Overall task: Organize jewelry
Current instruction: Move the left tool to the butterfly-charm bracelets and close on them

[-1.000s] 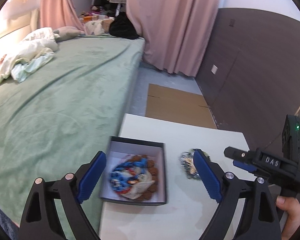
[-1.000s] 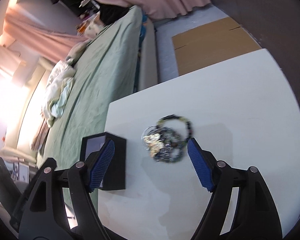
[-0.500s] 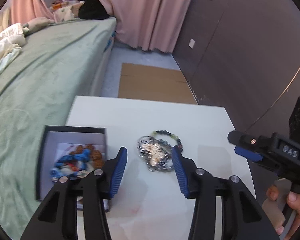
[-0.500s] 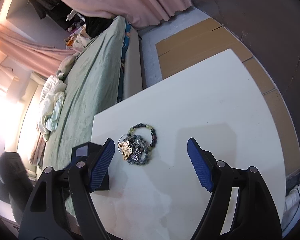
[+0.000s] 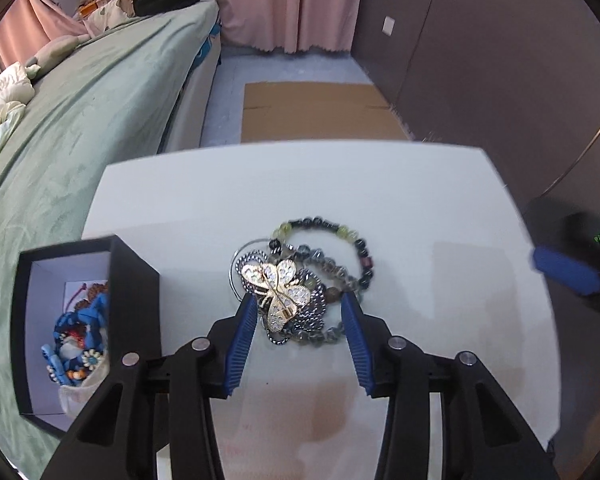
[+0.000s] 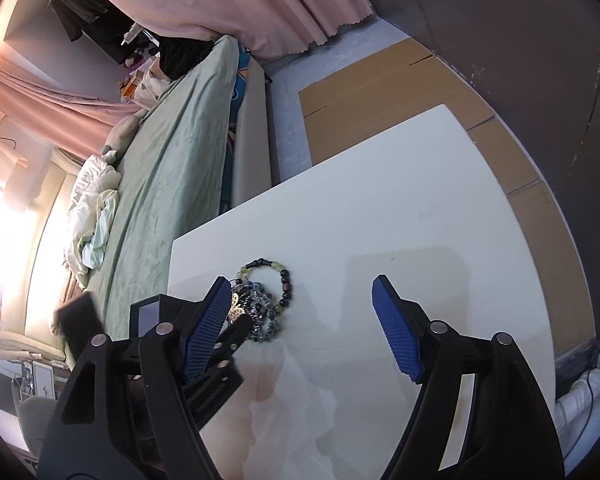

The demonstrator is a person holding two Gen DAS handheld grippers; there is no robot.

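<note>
Left gripper (image 5: pixel 298 312) straddles the jewelry pile (image 5: pixel 300 280) mid-table (image 5: pixel 420 184), jaws half open, pads beside it but not pressing. Right gripper (image 6: pixel 300 312) hangs wide and empty just right of the pile. Best move: sink lower, close on the gold butterfly brooch (image 5: pixel 278 294) (chains may snag), then lift toward the black box (image 5: pixel 134 280) just left. The brooch's long axis, and the pin along it, run diagonally, upper-left to lower-right.
</note>
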